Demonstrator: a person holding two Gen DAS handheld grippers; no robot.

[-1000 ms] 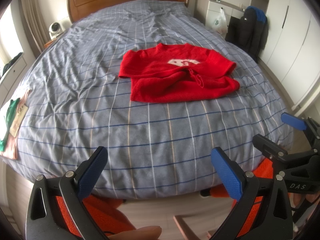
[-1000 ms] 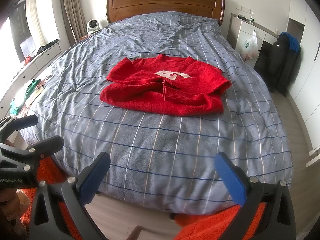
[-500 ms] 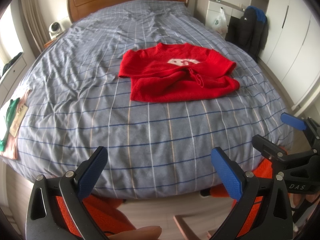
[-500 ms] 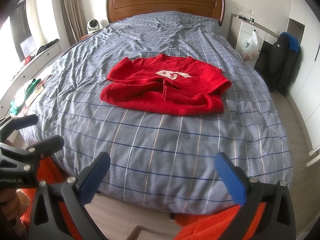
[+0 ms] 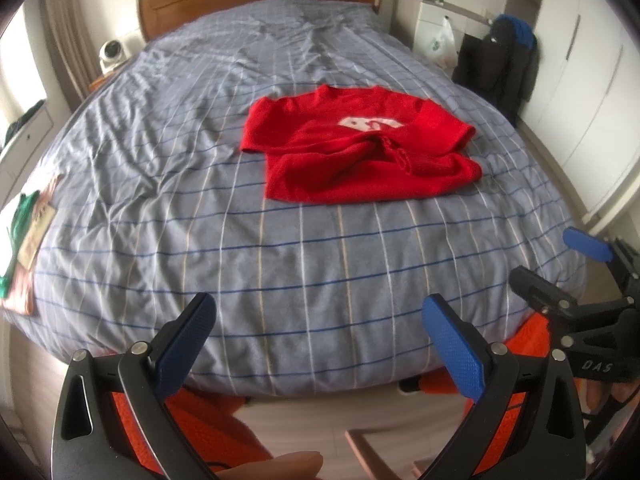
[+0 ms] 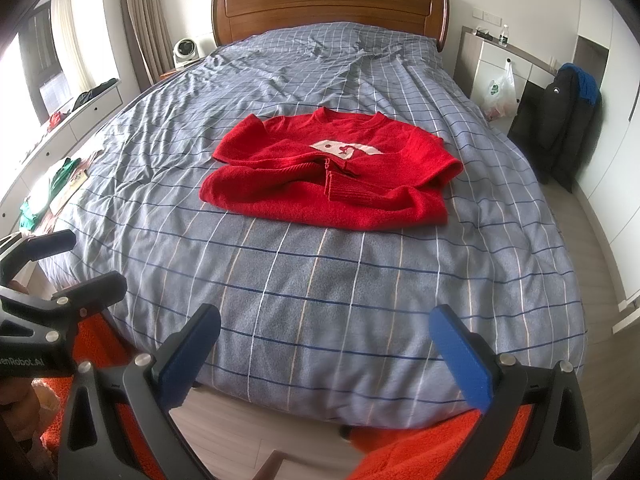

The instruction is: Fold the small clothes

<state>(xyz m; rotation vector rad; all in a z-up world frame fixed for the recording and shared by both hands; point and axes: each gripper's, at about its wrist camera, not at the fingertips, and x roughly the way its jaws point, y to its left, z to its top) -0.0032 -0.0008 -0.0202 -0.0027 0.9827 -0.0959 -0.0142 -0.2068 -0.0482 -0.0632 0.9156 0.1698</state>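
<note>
Two wide-open tools, left tool (image 5: 316, 330) and right tool (image 6: 326, 334), before fuzzy red knit sweater (image 6: 332, 172).

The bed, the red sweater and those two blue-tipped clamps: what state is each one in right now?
Red sweater: lying on the bed, both sleeves folded across its front, not gripped.
Bed: covered by a wrinkled grey checked cover.
Left gripper: open, empty, near the foot of the bed.
Right gripper: open, empty, also near the foot.
Dark jacket: hanging upright beside the wardrobe.
</note>
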